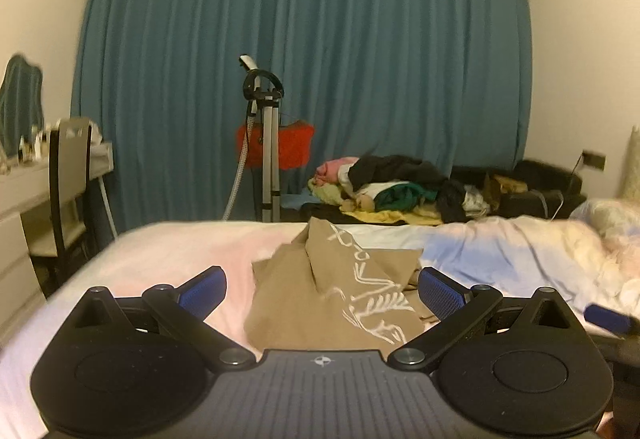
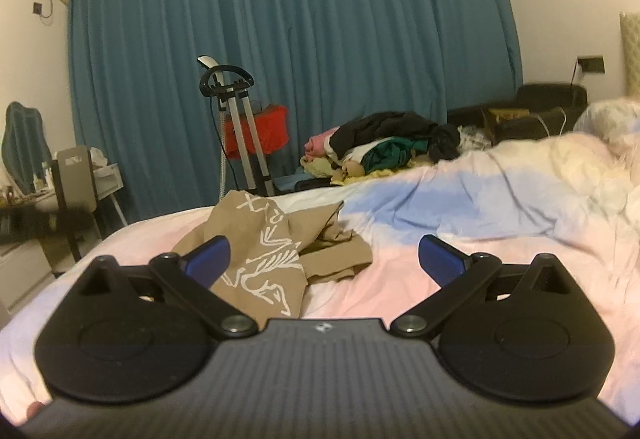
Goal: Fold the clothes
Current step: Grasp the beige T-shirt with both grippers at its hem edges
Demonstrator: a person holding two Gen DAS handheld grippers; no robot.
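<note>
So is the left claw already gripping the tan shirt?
No, the left claw is wide open, its blue fingers spread to either side of the crumpled tan shirt on the bed.

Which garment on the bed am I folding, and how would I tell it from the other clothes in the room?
Start at the bed with its pink and blue cover. On its near part, ahead of both open grippers, lies the tan shirt, crumpled, with a white skeleton print. The clothes pile beyond the bed is mixed black, green, pink and yellow; only this one is tan with white print.
</note>
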